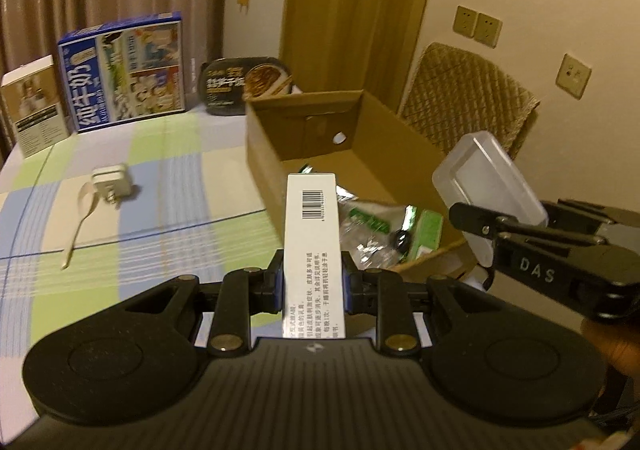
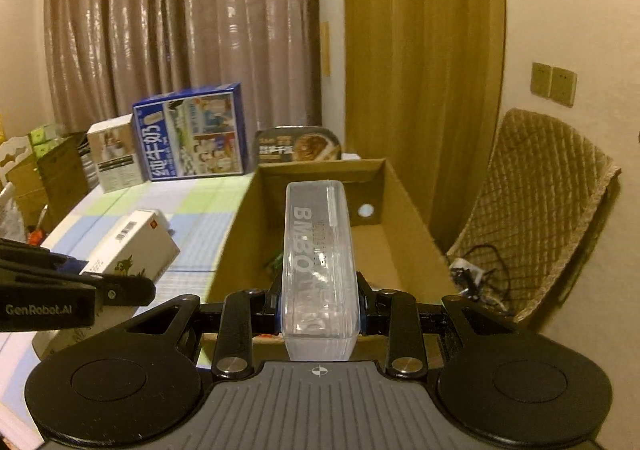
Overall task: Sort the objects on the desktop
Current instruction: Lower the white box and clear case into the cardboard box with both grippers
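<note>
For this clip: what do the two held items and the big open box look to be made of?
White box in the left gripper: looks like matte printed paperboard, with flat faces, barcode and text.
Clear case in the right gripper: seemingly hard transparent plastic, glossy, see-through with rounded corners.
Open box: brown corrugated cardboard by its look, dull, with folded flaps and a punched hole.

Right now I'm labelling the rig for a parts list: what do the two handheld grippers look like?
Both are matte black plastic. The left gripper has linkage fingers with brass-coloured pivot pins, blue pads, round side discs and a ribbed grey top plate with a small crosshair mark. The right gripper matches. White lettering on their sides reads "GenRobot.AI" and "DAS".
</note>
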`<action>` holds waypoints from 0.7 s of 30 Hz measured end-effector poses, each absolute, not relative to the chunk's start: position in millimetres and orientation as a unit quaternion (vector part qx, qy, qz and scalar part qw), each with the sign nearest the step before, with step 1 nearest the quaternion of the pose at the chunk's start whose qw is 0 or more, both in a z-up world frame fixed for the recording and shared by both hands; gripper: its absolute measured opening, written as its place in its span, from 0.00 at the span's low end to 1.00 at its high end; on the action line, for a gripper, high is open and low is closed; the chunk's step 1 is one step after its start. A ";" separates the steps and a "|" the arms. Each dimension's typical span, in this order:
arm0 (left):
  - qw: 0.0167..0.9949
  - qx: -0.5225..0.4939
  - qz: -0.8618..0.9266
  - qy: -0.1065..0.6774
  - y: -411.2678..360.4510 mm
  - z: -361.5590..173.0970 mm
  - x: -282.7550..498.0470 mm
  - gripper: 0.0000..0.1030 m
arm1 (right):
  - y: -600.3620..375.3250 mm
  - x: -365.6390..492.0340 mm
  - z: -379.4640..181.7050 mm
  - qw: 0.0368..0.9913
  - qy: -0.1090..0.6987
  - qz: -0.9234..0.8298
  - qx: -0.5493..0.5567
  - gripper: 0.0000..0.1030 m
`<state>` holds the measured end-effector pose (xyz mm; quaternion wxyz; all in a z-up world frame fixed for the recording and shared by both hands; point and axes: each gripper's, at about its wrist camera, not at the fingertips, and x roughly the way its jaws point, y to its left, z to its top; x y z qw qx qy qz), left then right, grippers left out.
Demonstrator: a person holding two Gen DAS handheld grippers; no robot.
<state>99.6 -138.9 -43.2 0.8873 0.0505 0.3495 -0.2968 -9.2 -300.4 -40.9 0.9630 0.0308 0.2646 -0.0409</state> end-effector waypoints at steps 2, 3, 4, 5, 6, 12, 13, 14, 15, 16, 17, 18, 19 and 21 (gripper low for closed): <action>0.885 0.049 -0.303 0.349 -148.6 -41.4 103.1 0.21 | -307.1 -7.6 -41.4 0.963 0.266 -0.044 0.031 0.28; 0.885 0.049 -0.305 0.349 -152.3 -40.7 103.9 0.21 | -310.0 -6.8 -42.0 0.962 0.266 -0.045 0.031 0.28; 0.884 0.049 -0.308 0.349 -156.4 -40.5 105.3 0.21 | -312.5 -5.7 -42.6 0.962 0.267 -0.046 0.031 0.28; 0.883 0.049 -0.310 0.348 -160.5 -39.8 106.2 0.21 | -315.4 -5.3 -43.4 0.962 0.268 -0.047 0.032 0.28; 0.883 0.049 -0.312 0.348 -163.9 -39.1 107.4 0.21 | -318.1 -3.9 -43.6 0.961 0.269 -0.047 0.032 0.28; 0.880 0.045 -0.321 0.347 -182.3 -37.5 117.2 0.21 | -332.3 0.9 -46.7 0.960 0.273 -0.051 0.034 0.28; 0.879 0.045 -0.323 0.347 -185.4 -37.2 119.2 0.21 | -334.0 2.1 -46.8 0.960 0.273 -0.052 0.034 0.28; 0.879 0.044 -0.324 0.347 -187.4 -36.8 120.4 0.21 | -336.0 4.2 -46.8 0.960 0.273 -0.052 0.034 0.28; 0.879 0.043 -0.325 0.347 -189.5 -36.4 121.8 0.21 | -338.0 5.2 -46.8 0.960 0.273 -0.053 0.034 0.28; 0.878 0.040 -0.326 0.348 -191.5 -36.4 123.7 0.21 | -339.5 6.6 -46.5 0.960 0.273 -0.054 0.034 0.28; 0.877 0.037 -0.327 0.349 -193.2 -36.4 125.6 0.21 | -340.9 8.1 -46.1 0.960 0.273 -0.054 0.034 0.28; 0.877 0.034 -0.328 0.350 -194.5 -36.4 127.8 0.21 | -342.7 9.8 -45.8 0.960 0.272 -0.054 0.034 0.28; 0.877 0.034 -0.328 0.350 -196.4 -36.3 129.9 0.21 | -344.2 11.3 -45.4 0.960 0.272 -0.055 0.034 0.28; 0.877 0.032 -0.329 0.350 -200.2 -35.8 134.3 0.21 | -347.3 15.0 -44.7 0.960 0.271 -0.055 0.033 0.28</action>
